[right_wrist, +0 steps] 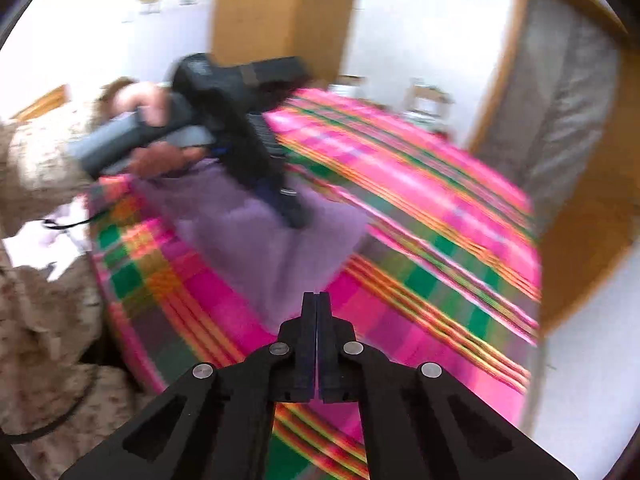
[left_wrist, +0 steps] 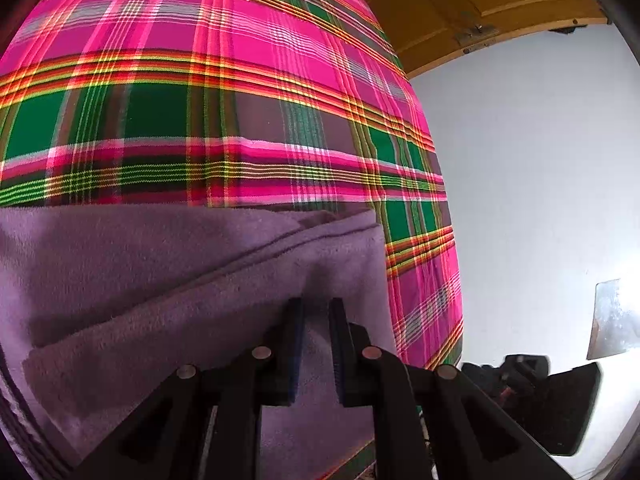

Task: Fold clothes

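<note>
- the plaid bedspread (right_wrist: 420, 208) covers the bed that carries everything; its pink, green and orange bands run to the far edge, with a pale wall and a wooden door behind.
- the purple fleece garment (right_wrist: 256, 240) lies folded in layers at the near left part of the bed, close to the near edge, its long axis running from the person's side towards the middle of the bed.
- the left gripper (left_wrist: 316, 312) sits on the garment at its right-hand end, its narrowly parted jaws clamped on a ridge of fleece; in the right wrist view the same tool (right_wrist: 294, 216) points down into the cloth.
- the right gripper (right_wrist: 316, 300) hangs over bare bedspread with its jaws pressed together and nothing between them; the garment's near corner lies just ahead of its tips and to the left, so this hand is free for the next fold.
- the right wrist view is motion-blurred; the garment's left end is cut off, and its type is hard to make out.
</note>
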`<state>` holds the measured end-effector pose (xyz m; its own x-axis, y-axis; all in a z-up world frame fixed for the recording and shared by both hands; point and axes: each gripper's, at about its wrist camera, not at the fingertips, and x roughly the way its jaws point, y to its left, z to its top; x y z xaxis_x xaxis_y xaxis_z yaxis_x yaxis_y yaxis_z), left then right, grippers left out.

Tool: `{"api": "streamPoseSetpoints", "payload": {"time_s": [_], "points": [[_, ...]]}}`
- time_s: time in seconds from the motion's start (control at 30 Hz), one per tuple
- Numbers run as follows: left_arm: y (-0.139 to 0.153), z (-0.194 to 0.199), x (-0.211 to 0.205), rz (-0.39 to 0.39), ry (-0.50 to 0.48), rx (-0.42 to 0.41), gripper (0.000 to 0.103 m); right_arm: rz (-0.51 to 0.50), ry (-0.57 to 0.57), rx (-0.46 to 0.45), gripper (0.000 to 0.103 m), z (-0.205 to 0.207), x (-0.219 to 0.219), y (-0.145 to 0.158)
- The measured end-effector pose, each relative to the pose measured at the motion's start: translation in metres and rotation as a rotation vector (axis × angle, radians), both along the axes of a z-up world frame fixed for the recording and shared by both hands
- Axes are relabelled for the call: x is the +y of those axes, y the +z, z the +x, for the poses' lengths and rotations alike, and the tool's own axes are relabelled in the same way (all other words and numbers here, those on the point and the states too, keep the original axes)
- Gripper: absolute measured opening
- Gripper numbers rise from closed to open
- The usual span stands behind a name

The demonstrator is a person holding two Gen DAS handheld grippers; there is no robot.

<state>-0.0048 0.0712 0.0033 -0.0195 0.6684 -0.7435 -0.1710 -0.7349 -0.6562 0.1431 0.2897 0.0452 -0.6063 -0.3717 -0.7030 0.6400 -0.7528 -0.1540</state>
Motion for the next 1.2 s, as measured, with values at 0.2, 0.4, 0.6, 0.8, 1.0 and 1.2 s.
{"api": "streamPoseSetpoints", "payload": {"time_s": [0.2,0.4,0.6,0.8,1.0,1.2], "points": [[0.002,0.003,0.001,-0.005,0.005,0.006,0.013,-0.039,-0.073,-0.096,0.002,-0.008,0.003,-0.019],[0.006,0.012,-0.012,-0.003,0.025,0.014,0.013,-0.197,-0.017,-0.197,0.004,-0.024,-0.011,-0.021],[0.006,0.027,-0.023,0.014,0.039,0.021,0.013,-0.196,0.022,-0.375,0.008,-0.017,-0.02,-0.049],[0.012,0.056,-0.04,-0.03,0.037,0.061,0.016,-0.276,0.006,-0.299,0.008,-0.013,-0.016,-0.023],[0.006,0.082,-0.059,-0.025,0.042,0.055,0.018,-0.232,-0.11,-0.283,0.011,-0.03,-0.021,-0.035],[0.006,0.095,-0.069,-0.017,0.019,0.076,0.018,-0.23,-0.138,-0.353,0.011,-0.009,-0.026,-0.054]]}}
